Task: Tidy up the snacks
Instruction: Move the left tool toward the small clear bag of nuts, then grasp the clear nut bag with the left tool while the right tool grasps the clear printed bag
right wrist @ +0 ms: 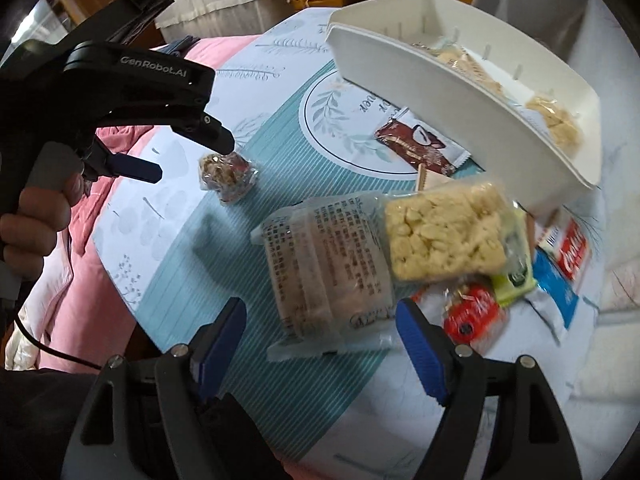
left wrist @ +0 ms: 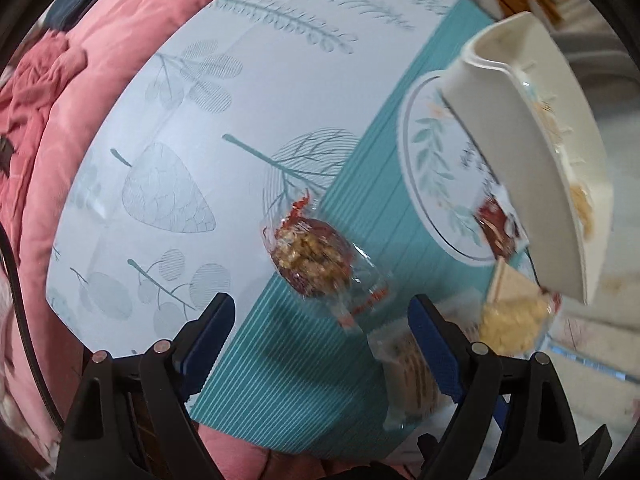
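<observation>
The left gripper hangs with fingers apart above a small clear-wrapped nut cluster on the leaf-print tablecloth. The right gripper, fingers apart and empty, hovers at a printed clear cracker pack, touching a pale puffed-rice bar near the white tray.

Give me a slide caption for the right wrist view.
Right gripper open above a clear biscuit pack, left gripper over a nut snack, white tray behind.

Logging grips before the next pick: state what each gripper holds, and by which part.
Nothing is held. Left gripper and right gripper both stand open above the wrapped snacks.
</observation>
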`<state>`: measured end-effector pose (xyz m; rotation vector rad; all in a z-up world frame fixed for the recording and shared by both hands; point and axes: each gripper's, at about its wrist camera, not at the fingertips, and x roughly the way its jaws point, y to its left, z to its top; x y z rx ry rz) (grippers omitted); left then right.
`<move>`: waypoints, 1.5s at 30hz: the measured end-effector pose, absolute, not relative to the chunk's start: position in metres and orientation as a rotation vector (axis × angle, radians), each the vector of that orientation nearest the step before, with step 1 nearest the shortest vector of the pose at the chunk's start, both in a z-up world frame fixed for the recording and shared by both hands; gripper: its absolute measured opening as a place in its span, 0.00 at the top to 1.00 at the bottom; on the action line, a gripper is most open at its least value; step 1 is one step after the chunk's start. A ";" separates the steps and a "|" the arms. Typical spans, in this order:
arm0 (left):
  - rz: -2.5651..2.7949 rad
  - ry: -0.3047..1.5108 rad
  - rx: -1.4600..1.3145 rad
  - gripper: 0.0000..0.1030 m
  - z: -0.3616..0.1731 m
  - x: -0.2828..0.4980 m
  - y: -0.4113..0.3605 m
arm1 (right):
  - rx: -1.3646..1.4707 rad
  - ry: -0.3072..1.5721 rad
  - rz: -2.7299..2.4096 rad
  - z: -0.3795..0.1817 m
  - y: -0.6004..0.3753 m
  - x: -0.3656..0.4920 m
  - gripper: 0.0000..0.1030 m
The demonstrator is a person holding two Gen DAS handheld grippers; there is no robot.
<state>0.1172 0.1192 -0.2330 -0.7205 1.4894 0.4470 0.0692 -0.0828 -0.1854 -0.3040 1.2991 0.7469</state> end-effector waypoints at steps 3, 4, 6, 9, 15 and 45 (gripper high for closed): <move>0.481 1.503 -0.738 0.15 -0.244 0.120 0.122 | -0.313 1.310 0.760 -0.198 -0.081 0.077 0.25; 0.490 1.509 -0.746 0.15 -0.248 0.122 0.123 | -0.322 1.314 0.766 -0.202 -0.079 0.078 0.25; 0.507 1.525 -0.762 0.15 -0.254 0.125 0.125 | -0.337 1.321 0.780 -0.207 -0.076 0.079 0.25; 0.542 1.529 -0.789 0.15 -0.260 0.127 0.126 | -0.357 1.329 0.801 -0.214 -0.071 0.080 0.25; 0.548 1.553 -0.799 0.15 -0.268 0.134 0.124 | -0.371 1.368 0.831 -0.228 -0.064 0.088 0.22; 0.533 1.596 -0.751 0.69 -0.256 0.143 0.105 | -0.451 1.503 0.827 -0.238 -0.025 0.094 0.29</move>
